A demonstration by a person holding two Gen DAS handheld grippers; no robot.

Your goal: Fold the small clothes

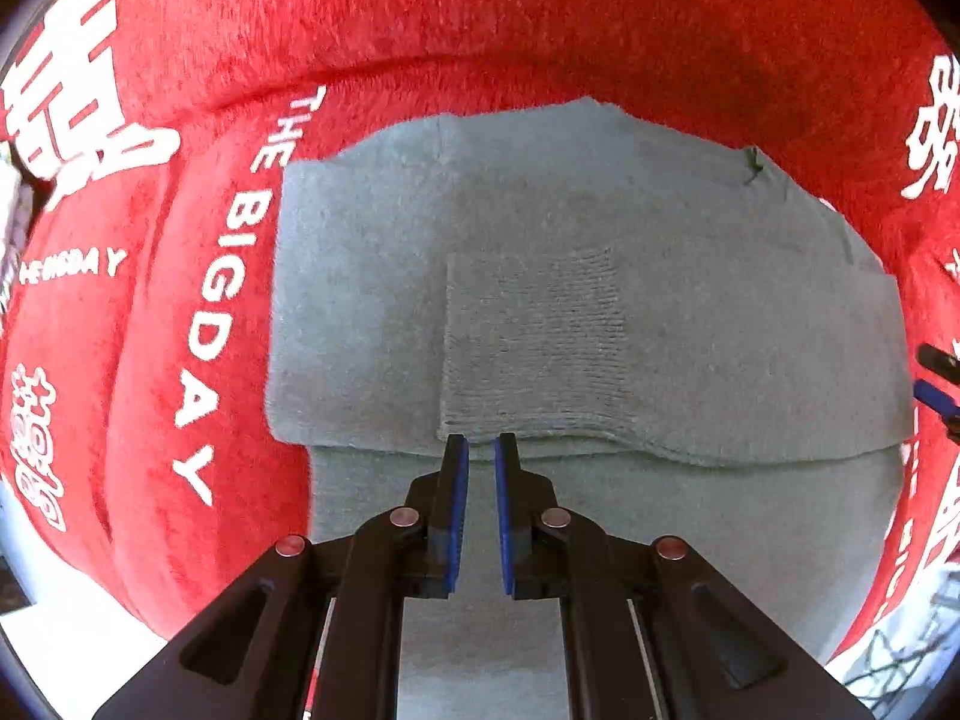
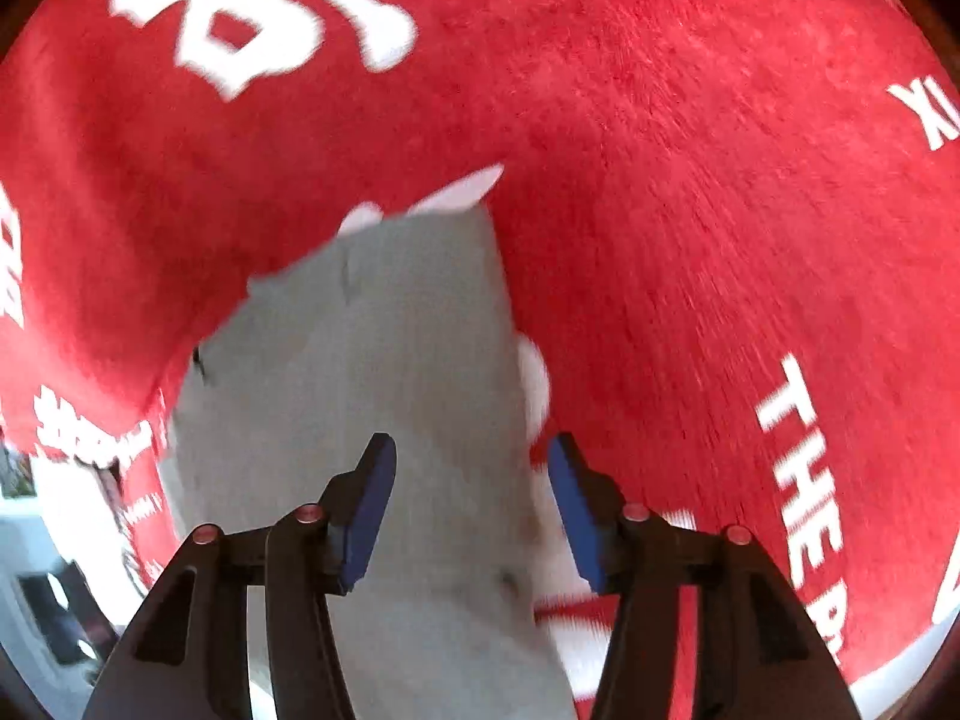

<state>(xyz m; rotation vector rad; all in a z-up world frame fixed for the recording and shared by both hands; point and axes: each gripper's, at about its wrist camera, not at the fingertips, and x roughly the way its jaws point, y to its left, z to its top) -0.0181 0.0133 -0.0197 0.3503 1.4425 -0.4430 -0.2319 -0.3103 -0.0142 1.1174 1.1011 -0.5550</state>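
Observation:
A grey knit garment point(image 1: 372, 276) lies folded on a red plush blanket point(image 1: 540, 30). A ribbed cuff panel point(image 1: 534, 336) lies on top, ending at a folded edge. My left gripper point(image 1: 482, 441) points straight down with its blue pads nearly together, pinching that folded edge. At the far right of the left wrist view the tip of my right gripper point(image 1: 939, 384) shows beside the garment. In the right wrist view my right gripper point(image 2: 471, 441) stands open above the garment's point(image 2: 390, 330) right edge, with nothing pressed between its pads. That view is blurred.
The red blanket point(image 2: 690, 210) carries white lettering and large white characters and spreads all around the garment. A pale floor or surface point(image 1: 54, 630) shows past the blanket's edge at the lower left. Dark clutter point(image 2: 54, 606) sits at the lower left of the right wrist view.

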